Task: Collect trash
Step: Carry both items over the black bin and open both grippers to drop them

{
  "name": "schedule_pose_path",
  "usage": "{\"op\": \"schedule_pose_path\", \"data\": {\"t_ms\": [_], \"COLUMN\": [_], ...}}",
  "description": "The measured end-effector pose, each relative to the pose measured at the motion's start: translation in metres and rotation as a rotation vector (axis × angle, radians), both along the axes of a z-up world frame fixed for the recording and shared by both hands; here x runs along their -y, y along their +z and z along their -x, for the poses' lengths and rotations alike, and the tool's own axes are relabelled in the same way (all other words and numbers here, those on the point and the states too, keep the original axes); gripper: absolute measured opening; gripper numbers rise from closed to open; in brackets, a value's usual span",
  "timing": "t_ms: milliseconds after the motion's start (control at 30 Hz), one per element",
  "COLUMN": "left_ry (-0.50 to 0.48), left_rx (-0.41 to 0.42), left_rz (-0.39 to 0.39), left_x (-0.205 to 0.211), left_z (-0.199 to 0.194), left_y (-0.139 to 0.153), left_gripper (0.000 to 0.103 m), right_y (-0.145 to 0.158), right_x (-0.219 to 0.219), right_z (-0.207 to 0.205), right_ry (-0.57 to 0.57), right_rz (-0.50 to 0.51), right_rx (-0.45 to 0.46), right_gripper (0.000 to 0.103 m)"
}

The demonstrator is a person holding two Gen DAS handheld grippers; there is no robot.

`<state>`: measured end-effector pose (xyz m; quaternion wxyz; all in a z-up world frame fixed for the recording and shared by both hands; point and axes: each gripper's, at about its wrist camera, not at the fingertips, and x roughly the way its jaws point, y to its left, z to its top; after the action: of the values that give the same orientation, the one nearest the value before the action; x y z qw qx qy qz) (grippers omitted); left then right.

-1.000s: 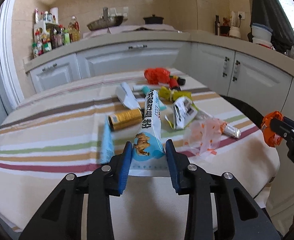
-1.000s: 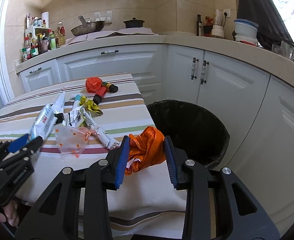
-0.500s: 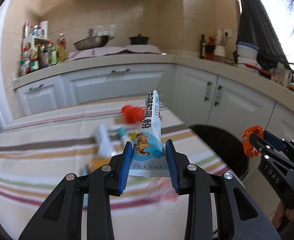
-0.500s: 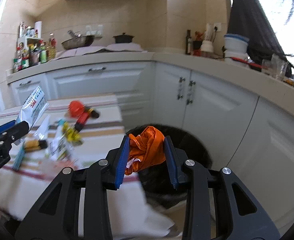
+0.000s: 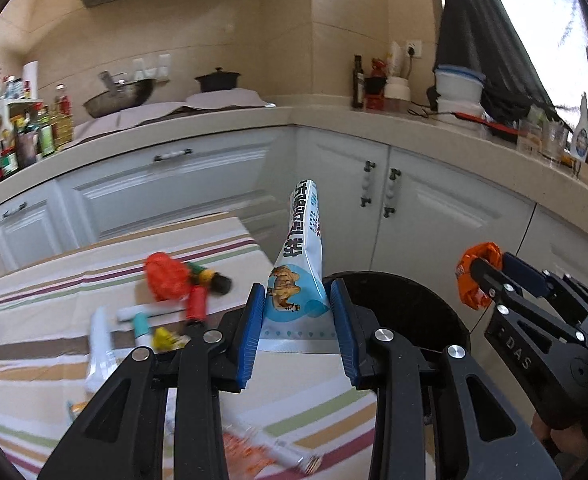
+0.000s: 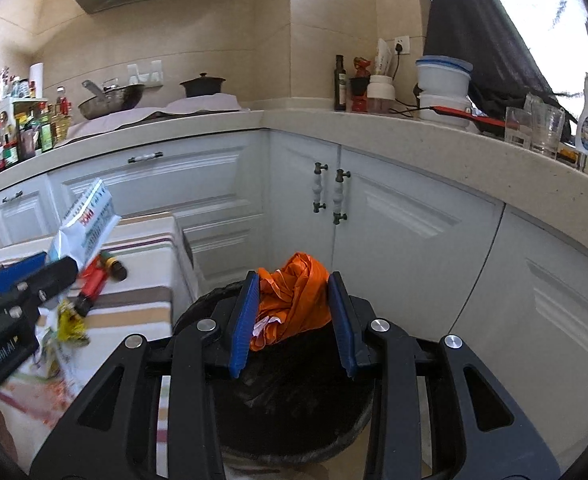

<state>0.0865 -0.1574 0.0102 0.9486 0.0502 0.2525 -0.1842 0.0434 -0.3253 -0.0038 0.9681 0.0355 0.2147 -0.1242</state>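
My left gripper point(image 5: 295, 324) is shut on a light blue and white snack packet point(image 5: 299, 264) that stands up between its blue pads, above the table's right edge. My right gripper point(image 6: 294, 320) is shut on a crumpled orange wrapper point(image 6: 295, 300) and hangs over the black-lined trash bin point(image 6: 294, 412). The bin point(image 5: 405, 308) also shows in the left wrist view, to the right of the table. The right gripper point(image 5: 478, 280) with the orange wrapper point(image 5: 469, 276) shows there beyond the bin. The left gripper point(image 6: 60, 264) and its packet point(image 6: 84, 224) show at the left of the right wrist view.
Several pieces of trash lie on the striped tablecloth point(image 5: 54, 320): a red wrapper point(image 5: 164, 276), a red tube point(image 5: 196, 302), a yellow wrapper point(image 5: 166, 338), a white packet point(image 5: 100, 340). White cabinets point(image 6: 393, 220) and a cluttered counter point(image 6: 433, 128) stand behind the bin.
Both grippers have swung right, away from the table's middle toward the bin. The right gripper with the orange wrapper is now over the bin. Both stay shut on their loads.
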Motion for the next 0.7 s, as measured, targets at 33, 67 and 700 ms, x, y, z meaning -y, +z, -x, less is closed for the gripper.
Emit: {"op": "schedule_pose_path", "data": {"t_ms": [33, 67, 700], "left_ry": [-0.007, -0.01, -0.056], "left_rx": [-0.006, -0.012, -0.2], "left_rz": [-0.007, -0.014, -0.116], "left_x": [0.005, 0.009, 0.067], "left_z": [-0.004, -0.008, -0.064], "left_y": [-0.002, -0.004, -0.045], "left_gripper": [0.035, 0.035, 0.056], "right_y": [-0.002, -0.003, -0.053], "right_x": [0.004, 0.008, 0.058], "right_z": [-0.006, -0.01, -0.077], "right_ry": [-0.004, -0.008, -0.056], "right_rz": [-0.005, -0.009, -0.083], "right_rx": [-0.003, -0.005, -0.093], "right_gripper": [0.034, 0.034, 0.055]}}
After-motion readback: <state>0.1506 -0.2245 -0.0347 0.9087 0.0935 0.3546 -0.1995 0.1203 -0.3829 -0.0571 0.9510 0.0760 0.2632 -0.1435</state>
